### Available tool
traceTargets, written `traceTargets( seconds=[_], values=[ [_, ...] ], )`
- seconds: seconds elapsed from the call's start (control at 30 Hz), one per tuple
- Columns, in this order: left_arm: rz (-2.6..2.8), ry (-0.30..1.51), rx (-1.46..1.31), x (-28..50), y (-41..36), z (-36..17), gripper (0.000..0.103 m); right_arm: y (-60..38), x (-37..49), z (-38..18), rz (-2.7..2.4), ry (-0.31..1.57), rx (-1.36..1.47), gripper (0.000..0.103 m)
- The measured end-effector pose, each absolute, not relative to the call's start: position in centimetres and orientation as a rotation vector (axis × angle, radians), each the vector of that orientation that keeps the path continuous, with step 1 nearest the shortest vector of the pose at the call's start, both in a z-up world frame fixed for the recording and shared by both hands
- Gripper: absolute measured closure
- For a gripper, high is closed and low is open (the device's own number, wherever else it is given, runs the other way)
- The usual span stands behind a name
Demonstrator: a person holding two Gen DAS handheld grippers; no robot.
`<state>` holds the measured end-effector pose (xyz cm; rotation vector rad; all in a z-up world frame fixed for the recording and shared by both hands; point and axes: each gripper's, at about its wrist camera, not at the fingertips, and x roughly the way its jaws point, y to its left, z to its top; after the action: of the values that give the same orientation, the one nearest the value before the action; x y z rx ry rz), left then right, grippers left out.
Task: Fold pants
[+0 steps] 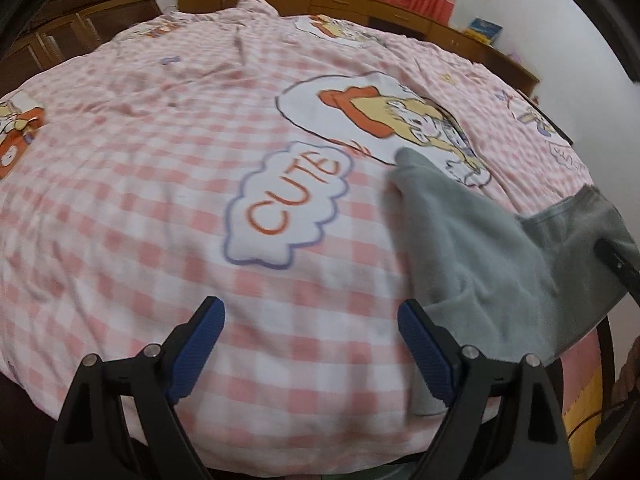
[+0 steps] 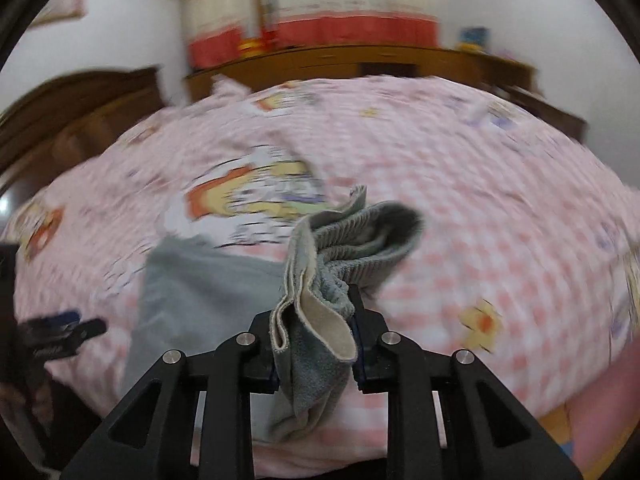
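Note:
Grey pants (image 1: 480, 248) lie on the pink checked bedspread at the right of the left wrist view, one leg reaching toward the cartoon print. My left gripper (image 1: 312, 344) hangs open over bare bedspread, its right finger (image 1: 424, 352) at the pants' near edge. The right gripper (image 1: 616, 264) shows as a dark tip at the waistband. In the right wrist view my right gripper (image 2: 316, 344) is shut on the bunched waistband of the pants (image 2: 320, 280), lifted off the bed, the rest (image 2: 192, 292) trailing left. The left gripper (image 2: 60, 336) appears at the far left.
The bed (image 1: 160, 200) is covered by a pink and white checked quilt with a "CUTE" print (image 1: 292, 200). A wooden headboard ledge (image 1: 360, 4) and a wardrobe (image 1: 80, 24) stand behind. Red curtains (image 2: 320, 36) hang at the back wall.

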<state>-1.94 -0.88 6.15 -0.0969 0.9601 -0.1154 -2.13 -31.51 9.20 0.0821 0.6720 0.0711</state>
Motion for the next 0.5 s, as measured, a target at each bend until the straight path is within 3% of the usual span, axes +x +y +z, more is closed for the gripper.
traceTargets(
  seconds=[0.5],
  values=[
    [-0.101, 0.946, -0.143, -2.7, 2.5, 5.5, 0.012, -19.1, -0.4, 6.5, 0.263, 0.787, -0.259, 0.079]
  ],
)
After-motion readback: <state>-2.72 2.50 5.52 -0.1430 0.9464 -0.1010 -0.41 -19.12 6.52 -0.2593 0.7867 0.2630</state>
